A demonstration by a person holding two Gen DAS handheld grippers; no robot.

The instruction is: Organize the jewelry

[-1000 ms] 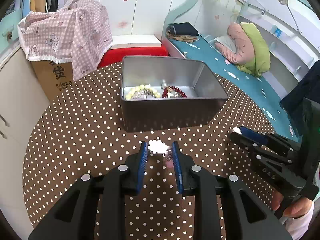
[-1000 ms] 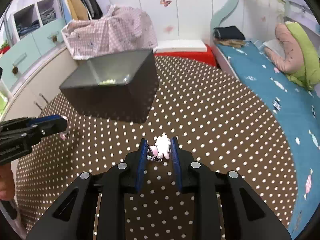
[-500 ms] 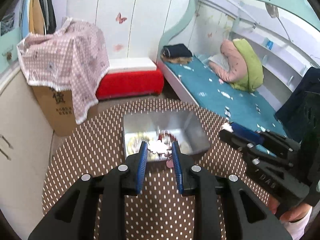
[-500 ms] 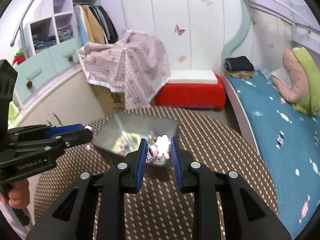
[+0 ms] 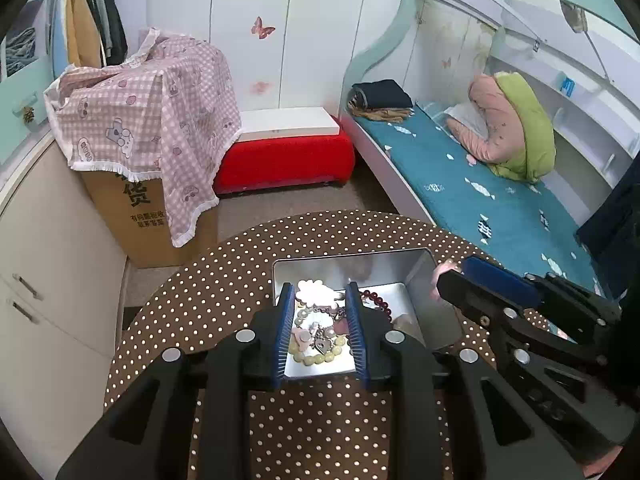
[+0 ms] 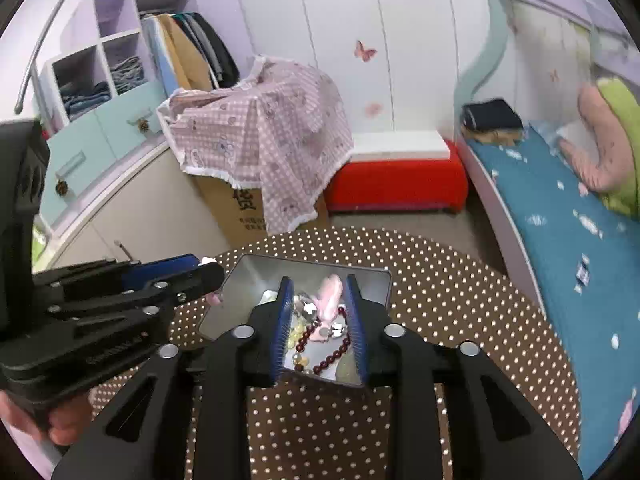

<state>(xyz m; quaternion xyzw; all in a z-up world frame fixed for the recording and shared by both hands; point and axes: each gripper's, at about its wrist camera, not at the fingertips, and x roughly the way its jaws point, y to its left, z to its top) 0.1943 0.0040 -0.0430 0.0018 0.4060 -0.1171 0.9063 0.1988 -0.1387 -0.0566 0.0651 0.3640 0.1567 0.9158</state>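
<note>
A silver metal tin (image 5: 416,280) stands on the brown polka-dot table (image 5: 224,280); it also shows in the right wrist view (image 6: 240,284). Inside lie a dark red bead bracelet (image 6: 324,354) and a pale yellow bead bracelet (image 5: 320,354). My left gripper (image 5: 322,300) is above the tin, shut on a white cloud charm (image 5: 316,292) with a chain. My right gripper (image 6: 318,300) is above the tin too, shut on a pink bunny charm (image 6: 330,298).
A cardboard box under a pink checked cloth (image 5: 148,104) and a red bench (image 5: 284,160) stand beyond the table. A bed (image 5: 480,184) runs along the right. Cabinets (image 6: 100,168) are on the left. The right gripper's body (image 5: 520,312) is close beside the left one.
Both grippers rose from table level with their charms and moved over the open tin, now looking down into it.
</note>
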